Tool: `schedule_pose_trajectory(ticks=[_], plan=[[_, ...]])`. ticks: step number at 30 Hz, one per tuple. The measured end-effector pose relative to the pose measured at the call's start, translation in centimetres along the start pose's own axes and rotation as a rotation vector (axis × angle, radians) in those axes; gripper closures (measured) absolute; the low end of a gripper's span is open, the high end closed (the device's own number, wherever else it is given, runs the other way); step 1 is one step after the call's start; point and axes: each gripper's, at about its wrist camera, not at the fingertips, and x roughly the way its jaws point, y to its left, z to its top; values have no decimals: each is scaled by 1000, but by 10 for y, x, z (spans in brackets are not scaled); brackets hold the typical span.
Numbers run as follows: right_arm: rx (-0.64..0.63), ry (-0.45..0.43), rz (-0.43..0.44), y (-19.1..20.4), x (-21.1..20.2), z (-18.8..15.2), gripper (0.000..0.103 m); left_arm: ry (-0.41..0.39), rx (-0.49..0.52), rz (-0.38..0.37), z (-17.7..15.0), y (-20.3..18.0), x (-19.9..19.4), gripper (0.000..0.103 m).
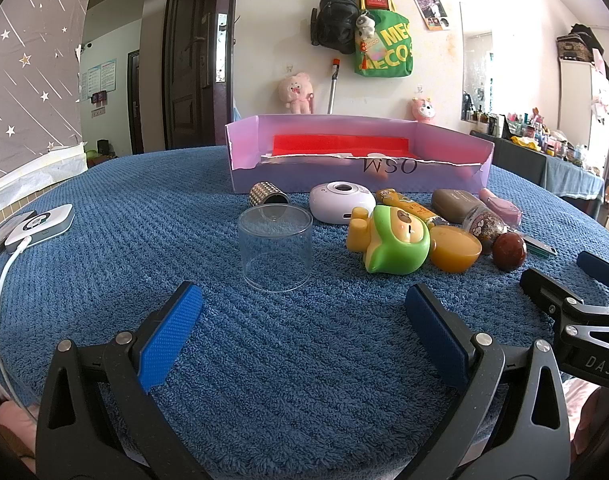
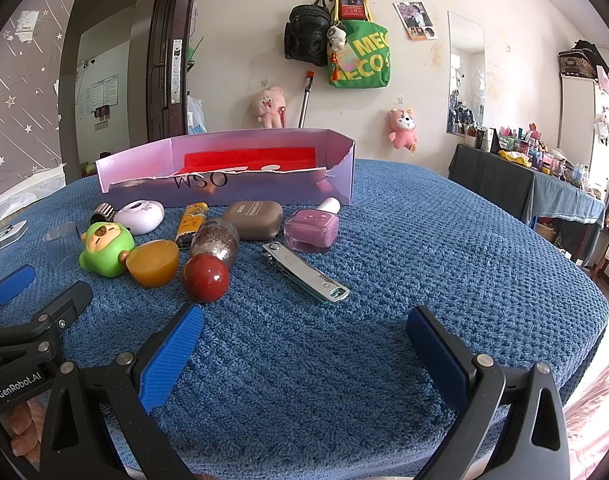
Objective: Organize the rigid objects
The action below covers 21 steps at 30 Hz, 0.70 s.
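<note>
Both the left hand-held gripper (image 1: 304,308) and the right hand-held gripper (image 2: 304,330) hover spread and empty; a clear cup (image 1: 275,249) stands ahead of the left.

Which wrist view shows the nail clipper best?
The right wrist view: the nail clipper lies whole and unobstructed ahead of the open right gripper. The left wrist view shows only its end behind the red ball.

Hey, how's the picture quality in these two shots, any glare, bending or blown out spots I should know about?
Left wrist view: the mirror on the wall is blown out white, and fisheye bends the purple box and the blue towel's edge. Right wrist view: lighting is more even, the nail clipper and red ball show small highlights, and the corners go dark; both views stay sharp.
</note>
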Motion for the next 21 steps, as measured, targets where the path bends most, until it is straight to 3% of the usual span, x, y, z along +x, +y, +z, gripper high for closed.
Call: schedule_pose_trajectory(ticks=[12,17,21], plan=[[1,11,9,-1,-1,3,0,40,-41,-37,15,8,1,0],[-21,1,6,-2,-6,10,0,39,-24,-42,30,11,-1,0],[-39,4,10,-3,-5,24,0,81,7,-55,47,13,4,0]])
